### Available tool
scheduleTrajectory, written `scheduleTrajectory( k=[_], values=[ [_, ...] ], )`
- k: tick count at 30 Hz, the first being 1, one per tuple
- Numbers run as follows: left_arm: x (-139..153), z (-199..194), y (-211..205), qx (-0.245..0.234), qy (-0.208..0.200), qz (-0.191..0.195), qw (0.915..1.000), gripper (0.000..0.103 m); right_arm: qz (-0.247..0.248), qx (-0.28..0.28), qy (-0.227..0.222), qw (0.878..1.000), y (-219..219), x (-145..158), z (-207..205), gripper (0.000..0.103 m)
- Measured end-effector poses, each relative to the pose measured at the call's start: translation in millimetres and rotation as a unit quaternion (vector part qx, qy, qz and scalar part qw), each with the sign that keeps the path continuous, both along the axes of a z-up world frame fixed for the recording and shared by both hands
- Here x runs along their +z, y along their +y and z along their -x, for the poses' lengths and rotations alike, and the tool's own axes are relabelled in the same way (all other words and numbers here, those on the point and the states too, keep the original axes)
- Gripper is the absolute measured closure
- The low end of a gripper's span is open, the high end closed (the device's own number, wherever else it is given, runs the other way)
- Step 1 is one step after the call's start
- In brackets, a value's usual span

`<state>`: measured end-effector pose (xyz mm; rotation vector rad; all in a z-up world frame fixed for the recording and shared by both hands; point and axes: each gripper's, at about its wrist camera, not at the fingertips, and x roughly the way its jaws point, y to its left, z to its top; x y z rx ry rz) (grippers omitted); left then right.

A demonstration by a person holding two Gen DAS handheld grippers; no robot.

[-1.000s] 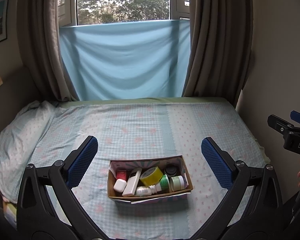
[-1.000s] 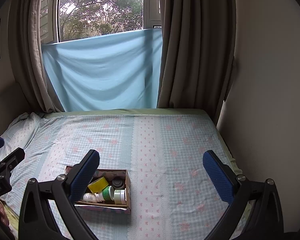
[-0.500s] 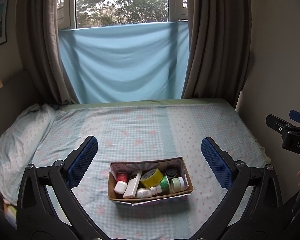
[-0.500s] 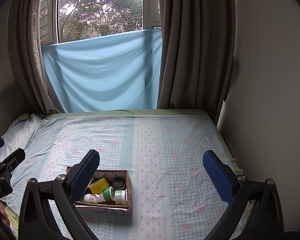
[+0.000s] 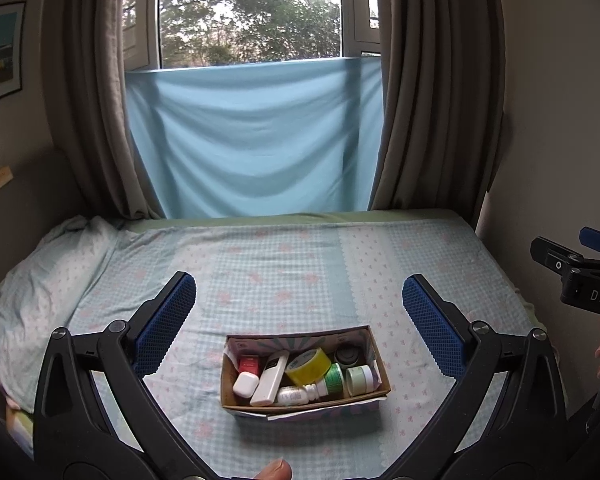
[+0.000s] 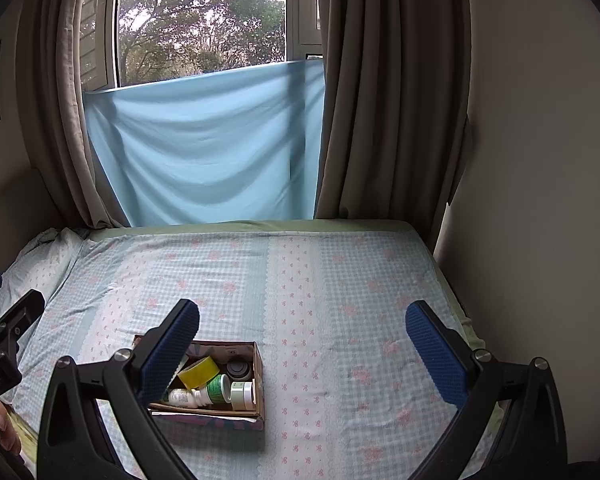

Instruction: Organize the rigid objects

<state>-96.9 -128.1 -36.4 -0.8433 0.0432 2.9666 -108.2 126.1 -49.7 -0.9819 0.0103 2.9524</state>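
Note:
A cardboard box (image 5: 374, 345) (image 6: 257, 372) rests on the bed, filled with small items: a yellow tape roll (image 5: 309, 366) (image 6: 199, 371), a white remote-like stick (image 5: 271, 378), a white case (image 5: 245, 384), a red packet (image 5: 249, 364), a green-labelled bottle (image 5: 320, 387) (image 6: 204, 394), a pale green jar (image 5: 359, 379) (image 6: 242, 395) and a dark round lid (image 5: 347, 356) (image 6: 237, 369). My left gripper (image 5: 298, 310) hovers open above and before the box, holding nothing. My right gripper (image 6: 302, 332) is open to the box's right, its left finger (image 6: 168, 350) covering the box's left part.
The bed sheet (image 5: 300, 264) is checked blue with pink flowers. A pillow (image 5: 40, 280) lies at the left. Blue cloth (image 5: 256, 140) and grey curtains (image 5: 432, 100) hang by the window behind. A wall (image 6: 540, 200) borders the right. A fingertip (image 5: 274, 471) shows at the bottom edge.
Both views have tilted slightly upward; the box sits a little lower in the left wrist view. Both grippers stay open and the box's contents have not moved.

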Motion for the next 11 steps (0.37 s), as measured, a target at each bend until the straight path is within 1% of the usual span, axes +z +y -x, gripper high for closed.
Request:
scheduleTrajectory(
  k=[2,5,11],
  values=[
    [-1,3,-2,0.002,-0.009,-0.011,0.9999,0.0,0.002,-0.001,-0.003,1.0,0,-1,1,0.0],
    [-3,8,-6,0.017,-0.017,-0.016,0.9996,0.0,0.001,-0.001,-0.005,1.0,-1,-2,2,0.0],
    [-6,11,-11,0.033,-0.01,-0.017,0.9993,0.0,-0.003,-0.003,-0.012,1.0,-4,-5,7,0.0]
  ],
)
